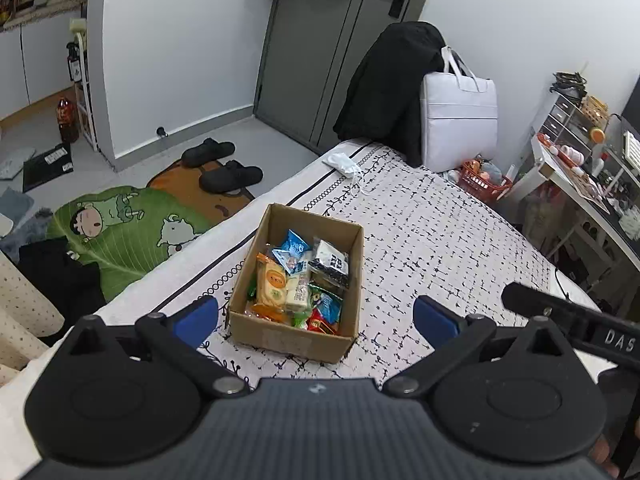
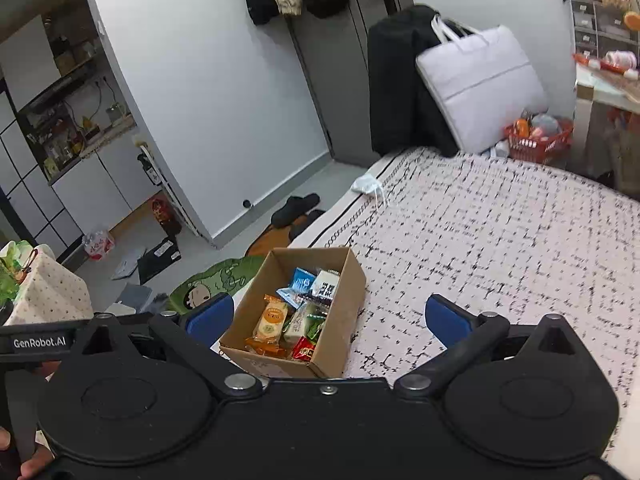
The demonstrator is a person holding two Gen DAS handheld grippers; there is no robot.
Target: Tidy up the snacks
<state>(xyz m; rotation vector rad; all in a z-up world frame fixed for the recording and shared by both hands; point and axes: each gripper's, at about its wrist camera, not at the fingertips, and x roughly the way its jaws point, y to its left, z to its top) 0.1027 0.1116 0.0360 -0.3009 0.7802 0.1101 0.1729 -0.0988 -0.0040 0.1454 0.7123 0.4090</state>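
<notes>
A brown cardboard box [image 1: 352,280] sits on the patterned bed near its left edge; it also shows in the right wrist view [image 2: 344,312]. It holds several snack packets: an orange one [image 1: 272,284], a blue one [image 1: 294,246], a black-and-white one [image 1: 330,264] and a red one [image 1: 318,322]. My left gripper [image 1: 316,316] is open and empty, held above the box's near end. My right gripper [image 2: 328,316] is open and empty, above and behind the box, its left finger [image 2: 210,314] off the box's left side.
A white face mask [image 1: 344,162] lies on the bed's far corner. A black coat [image 1: 392,88] and a white bag [image 1: 460,120] stand at the bed's end. Slippers [image 1: 224,166] and a cartoon mat [image 1: 120,232] lie on the floor left. A red basket [image 2: 538,140] and a desk [image 1: 580,176] are right.
</notes>
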